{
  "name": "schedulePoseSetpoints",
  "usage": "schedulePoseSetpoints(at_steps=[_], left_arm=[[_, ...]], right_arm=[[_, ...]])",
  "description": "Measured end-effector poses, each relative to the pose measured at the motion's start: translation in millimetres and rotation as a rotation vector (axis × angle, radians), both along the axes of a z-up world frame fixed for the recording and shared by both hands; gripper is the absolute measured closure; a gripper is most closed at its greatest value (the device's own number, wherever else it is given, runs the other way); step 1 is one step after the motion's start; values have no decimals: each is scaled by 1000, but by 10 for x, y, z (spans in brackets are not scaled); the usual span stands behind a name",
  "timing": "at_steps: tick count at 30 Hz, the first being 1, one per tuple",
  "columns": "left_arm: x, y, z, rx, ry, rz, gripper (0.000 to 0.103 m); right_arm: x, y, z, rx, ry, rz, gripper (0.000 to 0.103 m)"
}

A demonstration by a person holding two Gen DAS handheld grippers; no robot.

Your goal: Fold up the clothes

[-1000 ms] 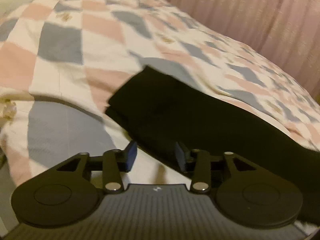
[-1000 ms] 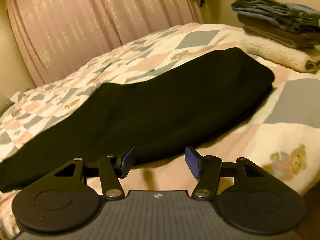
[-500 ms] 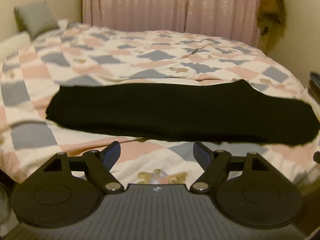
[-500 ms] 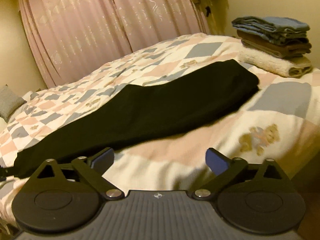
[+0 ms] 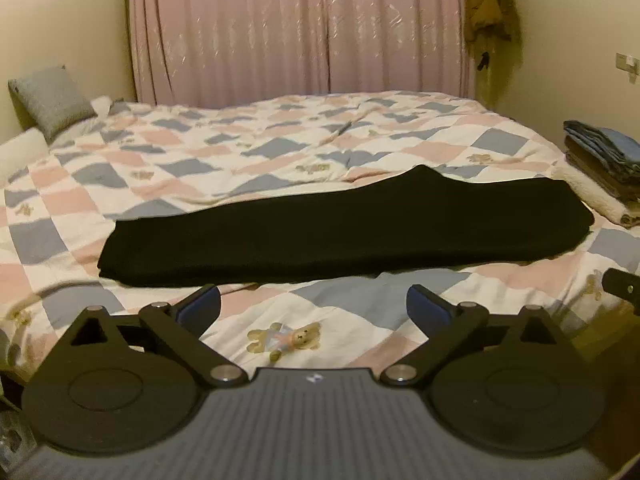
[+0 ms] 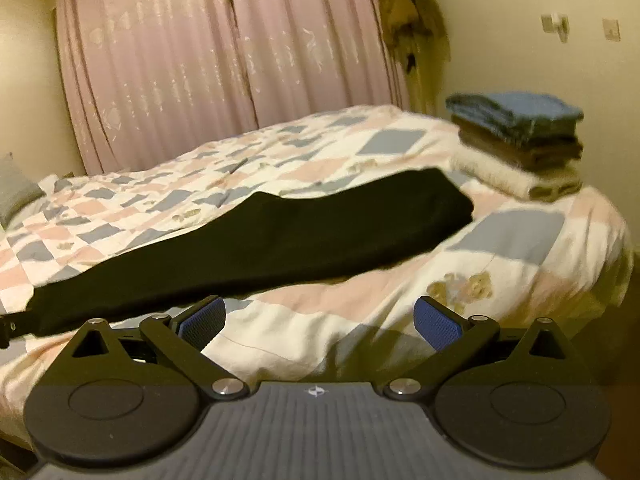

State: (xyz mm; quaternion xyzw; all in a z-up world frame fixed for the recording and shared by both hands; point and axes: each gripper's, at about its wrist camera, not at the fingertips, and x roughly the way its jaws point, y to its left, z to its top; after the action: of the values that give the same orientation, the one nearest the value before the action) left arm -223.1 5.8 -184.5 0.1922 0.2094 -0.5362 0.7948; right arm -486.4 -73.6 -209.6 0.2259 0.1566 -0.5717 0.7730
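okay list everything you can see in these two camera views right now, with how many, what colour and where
black garment: one, black, laid long and flat across the near part of the bed
quilt: one, pink, blue and cream checks, covering the bed
folded stack: one pile, blue, brown and cream, at the bed's right end
cushion: one, grey, far left by the wall
curtains: pink, behind the bed
left gripper: black with blue pads, open, off the garment
right gripper: same, open, off the garment
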Motion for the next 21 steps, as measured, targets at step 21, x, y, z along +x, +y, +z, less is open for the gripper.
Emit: schedulePoseSetpoints(at_steps=[21], left_arm=[[-24,275,8,-13,19,-26,1]], right_arm=[[-3,173,156,-15,45,-45,0]])
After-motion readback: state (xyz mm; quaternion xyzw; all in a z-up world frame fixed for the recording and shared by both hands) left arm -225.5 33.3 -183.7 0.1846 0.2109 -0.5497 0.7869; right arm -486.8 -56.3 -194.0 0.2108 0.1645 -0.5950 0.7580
